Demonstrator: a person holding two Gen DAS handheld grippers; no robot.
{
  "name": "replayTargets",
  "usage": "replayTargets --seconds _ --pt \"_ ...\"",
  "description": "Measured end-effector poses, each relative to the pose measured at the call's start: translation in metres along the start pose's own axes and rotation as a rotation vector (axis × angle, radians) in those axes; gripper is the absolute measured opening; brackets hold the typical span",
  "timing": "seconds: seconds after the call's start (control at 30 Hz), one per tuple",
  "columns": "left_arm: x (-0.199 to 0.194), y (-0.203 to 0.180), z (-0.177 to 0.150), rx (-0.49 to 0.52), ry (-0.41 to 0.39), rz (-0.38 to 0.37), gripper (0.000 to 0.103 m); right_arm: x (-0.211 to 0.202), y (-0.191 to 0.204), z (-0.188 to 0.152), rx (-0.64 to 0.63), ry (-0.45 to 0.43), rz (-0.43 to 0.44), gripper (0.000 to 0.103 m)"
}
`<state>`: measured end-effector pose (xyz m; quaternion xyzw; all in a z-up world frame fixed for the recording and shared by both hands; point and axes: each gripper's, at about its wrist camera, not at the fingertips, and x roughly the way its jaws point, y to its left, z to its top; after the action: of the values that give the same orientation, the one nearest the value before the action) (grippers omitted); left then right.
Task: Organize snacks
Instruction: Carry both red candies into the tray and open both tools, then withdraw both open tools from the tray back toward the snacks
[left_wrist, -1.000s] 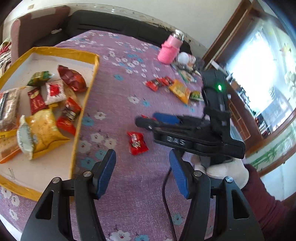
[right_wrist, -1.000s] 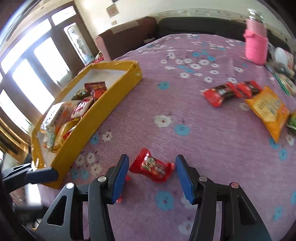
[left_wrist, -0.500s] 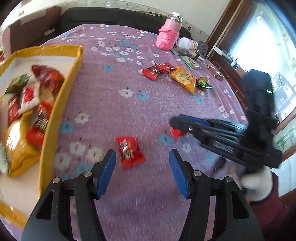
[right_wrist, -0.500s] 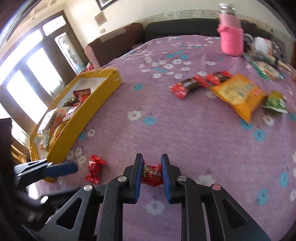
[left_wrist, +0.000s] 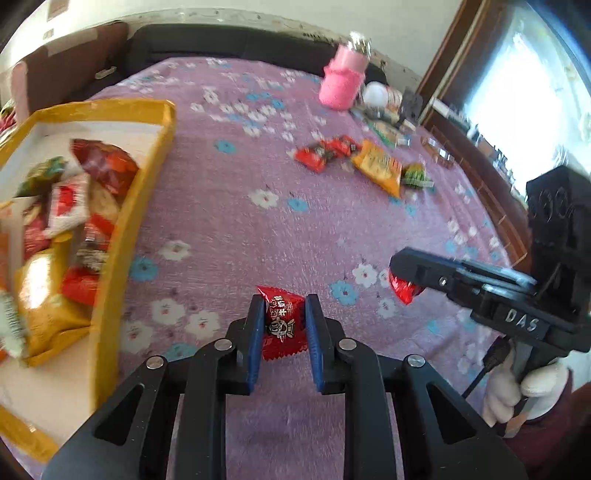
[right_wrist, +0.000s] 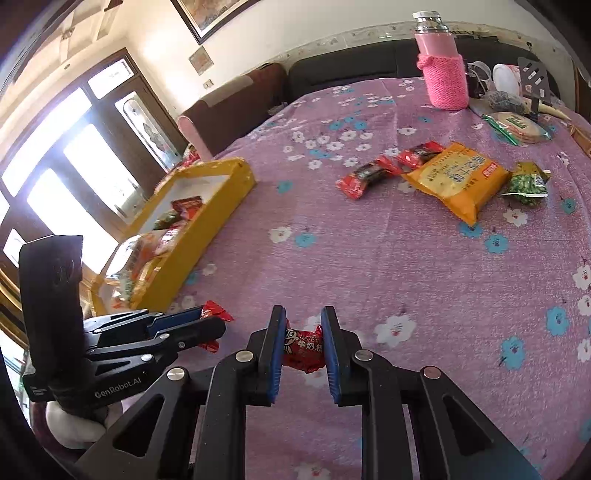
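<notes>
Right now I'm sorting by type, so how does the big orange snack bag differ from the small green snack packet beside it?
The orange snack bag is much larger than the green snack packet. The bag is flat and long; the packet looks bunched and lumpy. The bag lies nearer the two red wrappers; the packet lies on its other side. Both lie loose on the purple flowered tablecloth, outside the yellow tray.

You are working in a home living room: a purple floral tablecloth (right_wrist: 369, 258) covers the table, a dark sofa (right_wrist: 369, 62) runs along the wall under a framed picture (right_wrist: 218, 14), and wood-framed glass doors (right_wrist: 74, 155) let daylight in.
</notes>
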<state>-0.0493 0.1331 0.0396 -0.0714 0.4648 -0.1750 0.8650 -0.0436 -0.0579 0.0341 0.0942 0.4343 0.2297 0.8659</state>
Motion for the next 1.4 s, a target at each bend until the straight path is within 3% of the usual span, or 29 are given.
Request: replayTargets --seconds 0.13,0.3,0.57,0.8,1.0,1.23,1.4 --pt "-0.041 0.021 0.003 -0.061 -0.085 0.006 0.019 -0.007 0.023 0.005 -0.022 -0.011 0.038 0.020" --pt "-0.081 0.066 -0.003 -0.158 -0.162 0.086 0.019 -0.002 0.073 0.015 -0.070 0.000 0.116 0.019" --pt "-0.106 0.136 -0.019 -0.299 -0.214 0.209 0.019 0.038 0.159 0.019 -0.151 0.079 0.216 0.019" --pt "-0.103 0.163 -0.025 -0.347 -0.211 0.199 0.019 0.080 0.208 0.015 -0.194 0.158 0.245 0.019" --pt "-0.107 0.176 -0.029 -0.374 -0.223 0.153 0.021 0.108 0.225 0.004 -0.221 0.212 0.225 0.023" --pt "-0.118 0.170 -0.029 -0.381 -0.260 0.160 0.038 0.101 0.229 0.001 -0.240 0.169 0.203 0.027" --pt "-0.127 0.146 -0.023 -0.354 -0.277 0.284 0.058 0.074 0.217 0.000 -0.217 0.100 0.189 0.036"
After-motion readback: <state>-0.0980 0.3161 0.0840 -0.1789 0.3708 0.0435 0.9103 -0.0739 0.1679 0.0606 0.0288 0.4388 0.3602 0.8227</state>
